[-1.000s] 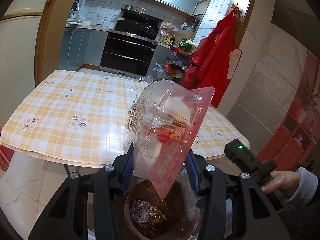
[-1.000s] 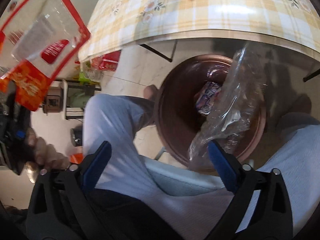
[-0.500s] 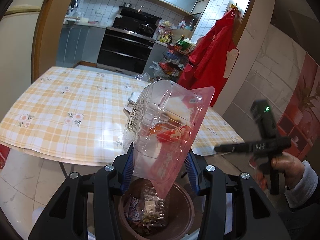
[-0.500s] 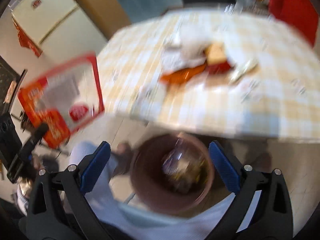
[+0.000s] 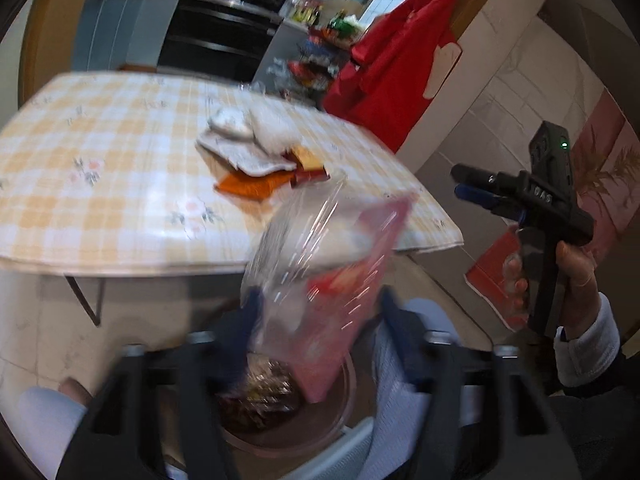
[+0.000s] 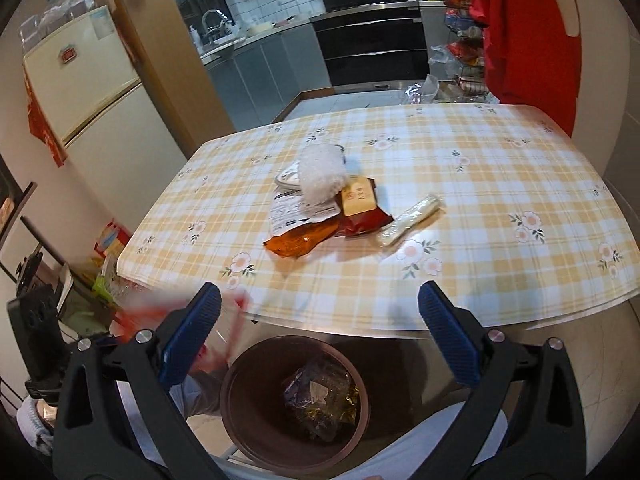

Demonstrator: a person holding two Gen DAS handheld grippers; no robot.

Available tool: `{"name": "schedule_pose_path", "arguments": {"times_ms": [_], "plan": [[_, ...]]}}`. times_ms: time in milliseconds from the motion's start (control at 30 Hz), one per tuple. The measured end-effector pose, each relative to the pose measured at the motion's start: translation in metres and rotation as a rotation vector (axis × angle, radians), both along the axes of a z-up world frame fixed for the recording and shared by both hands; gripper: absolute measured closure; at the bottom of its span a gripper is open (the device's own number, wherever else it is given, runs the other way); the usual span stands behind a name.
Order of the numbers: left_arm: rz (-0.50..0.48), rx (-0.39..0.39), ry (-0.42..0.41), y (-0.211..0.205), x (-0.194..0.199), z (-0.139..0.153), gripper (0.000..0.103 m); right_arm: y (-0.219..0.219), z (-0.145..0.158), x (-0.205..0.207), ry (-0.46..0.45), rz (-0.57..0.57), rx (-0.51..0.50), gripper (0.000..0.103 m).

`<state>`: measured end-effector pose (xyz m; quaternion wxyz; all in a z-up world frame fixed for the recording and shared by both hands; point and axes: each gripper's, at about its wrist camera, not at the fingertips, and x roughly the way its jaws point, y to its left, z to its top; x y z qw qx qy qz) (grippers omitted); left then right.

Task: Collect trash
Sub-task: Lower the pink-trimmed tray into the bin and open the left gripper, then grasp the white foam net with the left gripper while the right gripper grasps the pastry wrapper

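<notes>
My left gripper (image 5: 320,312) has just been opening; the clear plastic package (image 5: 320,276) sits loose between its jaws, tipping toward the bin (image 6: 294,400) below. My right gripper (image 6: 318,336) gapes empty above the bin, facing wrappers (image 6: 320,216) left on the table (image 6: 500,208).

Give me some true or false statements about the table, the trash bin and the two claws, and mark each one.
1. The brown trash bin is empty. False: crumpled wrappers lie in it.
2. An orange wrapper lies on the checked table. True.
3. The right claw grips a wrapper. False: its jaws stand open with nothing between them.
4. The clear plastic package sits above the bin, between the left claw's jaws, which have just been opening. True.
5. The table is bare. False: a white fluffy item, wrappers and a rolled clear plastic piece remain.
</notes>
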<state>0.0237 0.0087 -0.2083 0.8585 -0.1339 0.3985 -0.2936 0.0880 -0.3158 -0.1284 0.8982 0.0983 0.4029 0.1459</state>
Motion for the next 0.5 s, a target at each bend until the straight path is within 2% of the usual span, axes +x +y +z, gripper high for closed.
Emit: {"name": "schedule_pose_path", "arguments": {"times_ms": [133,300,400,500], "plan": [[0.035,0.026,0.001,0.003,0.004,-0.007,0.021,-0.003,-0.005,0.001,-0.002,-0.018,-0.021,0.006],[0.116,0.073,-0.038,0.016,0.009,-0.001,0.009,-0.005,-0.011,0.002,-0.017,-0.026,-0.018,0.006],[0.164,0.096,-0.055,0.025,0.015,0.004,0.008,-0.007,-0.015,0.004,-0.007,-0.031,-0.015,0.006],[0.199,0.125,-0.077,0.033,0.021,0.011,0.007,-0.005,-0.014,0.003,-0.041,-0.034,-0.049,0.006]]}}
